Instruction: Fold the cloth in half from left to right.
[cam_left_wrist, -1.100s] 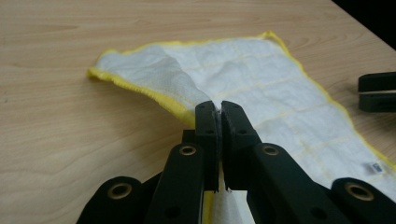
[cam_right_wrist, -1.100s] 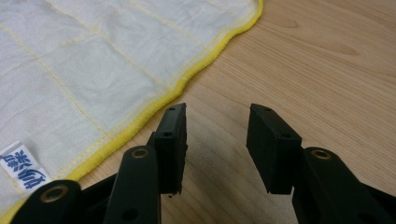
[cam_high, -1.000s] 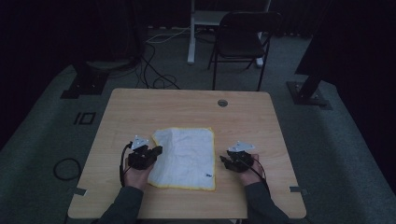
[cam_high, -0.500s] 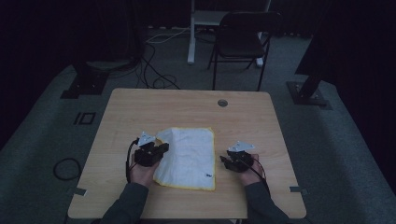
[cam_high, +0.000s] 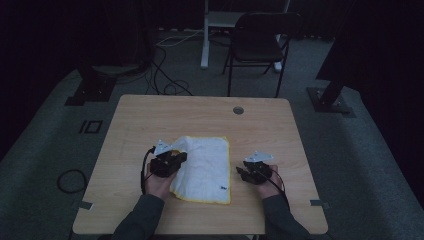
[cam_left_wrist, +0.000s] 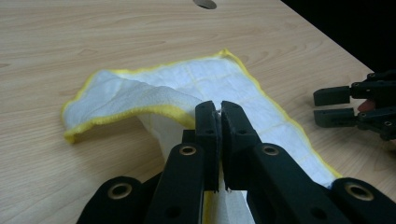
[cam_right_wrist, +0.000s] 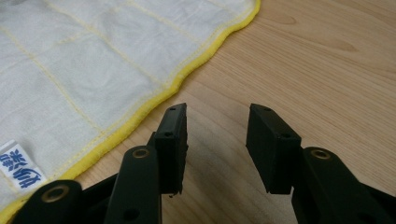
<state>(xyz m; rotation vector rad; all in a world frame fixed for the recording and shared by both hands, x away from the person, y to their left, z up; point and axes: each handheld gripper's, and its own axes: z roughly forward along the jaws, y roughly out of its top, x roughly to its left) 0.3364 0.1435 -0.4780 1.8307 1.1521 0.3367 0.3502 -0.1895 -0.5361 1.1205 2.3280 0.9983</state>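
The white yellow-edged cloth is lying mid-worktop, its left edge seemingly folding over, pinched in the left tool. The right tool is gaping empty just right of it.

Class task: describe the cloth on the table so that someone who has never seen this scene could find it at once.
Start at the wooden table and look to its near middle, between the two hand-held tools. The cloth lies there: white with a yellow hem, one edge pinched and lifted by the left tool. It is the one soft, pale thing among black tools.
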